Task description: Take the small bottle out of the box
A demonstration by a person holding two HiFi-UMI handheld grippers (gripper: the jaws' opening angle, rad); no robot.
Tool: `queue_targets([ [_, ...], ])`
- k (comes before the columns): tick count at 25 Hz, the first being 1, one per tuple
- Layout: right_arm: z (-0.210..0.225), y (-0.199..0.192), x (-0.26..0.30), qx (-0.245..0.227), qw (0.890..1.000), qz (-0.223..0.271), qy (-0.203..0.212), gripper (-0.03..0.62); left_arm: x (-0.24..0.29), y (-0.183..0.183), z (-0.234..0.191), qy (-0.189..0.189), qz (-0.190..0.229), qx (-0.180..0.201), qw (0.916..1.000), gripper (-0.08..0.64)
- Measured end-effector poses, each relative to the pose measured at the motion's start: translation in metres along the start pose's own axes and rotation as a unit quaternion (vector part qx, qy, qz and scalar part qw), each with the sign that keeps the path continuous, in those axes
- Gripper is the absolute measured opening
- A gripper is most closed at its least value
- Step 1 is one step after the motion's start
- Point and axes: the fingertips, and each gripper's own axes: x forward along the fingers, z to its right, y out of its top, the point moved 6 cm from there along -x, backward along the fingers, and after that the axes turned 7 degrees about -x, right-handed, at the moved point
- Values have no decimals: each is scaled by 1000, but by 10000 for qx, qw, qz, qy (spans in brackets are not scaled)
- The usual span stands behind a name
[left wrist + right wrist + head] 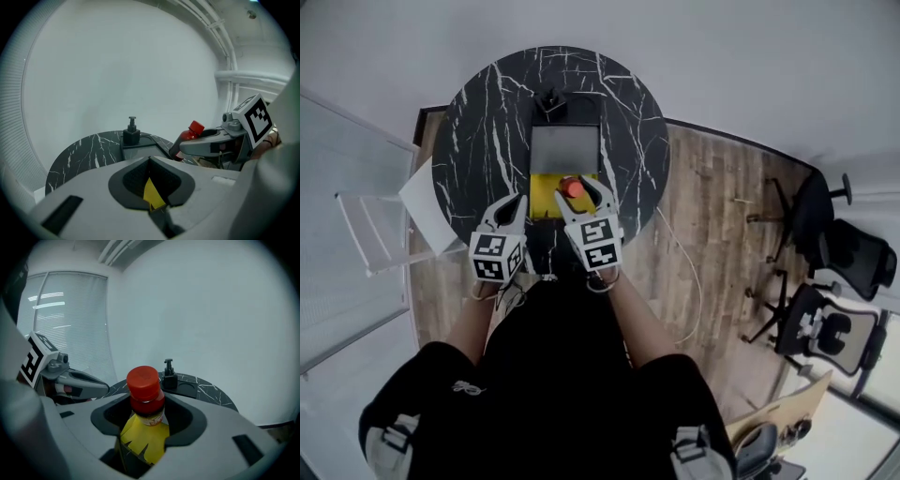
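Meanwhile, the right gripper (579, 195) clamps the red-capped small bottle (143, 390) at the marble table's (478, 131) 6 o'clock edge; at its 9 o'clock, the left gripper (514, 211) pinches the yellow box (542, 186).

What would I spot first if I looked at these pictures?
The bottle with its bright red cap and yellow label jumps out first, gripped in the right tongs over the yellow box. Next comes the round black table with white veins like lightning, spread under both tongs. The left tongs pinch a yellow corner of that box.
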Motion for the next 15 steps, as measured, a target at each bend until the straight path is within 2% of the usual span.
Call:
queue_targets([
  [9, 8, 30, -55, -101, 9971, 550, -526, 210, -16, 47, 27, -338, 419, 410, 9977, -1],
  [15, 11, 60, -89, -174, 9909, 1050, -820, 210, -35, 84, 40, -455, 885, 797, 9918, -2],
])
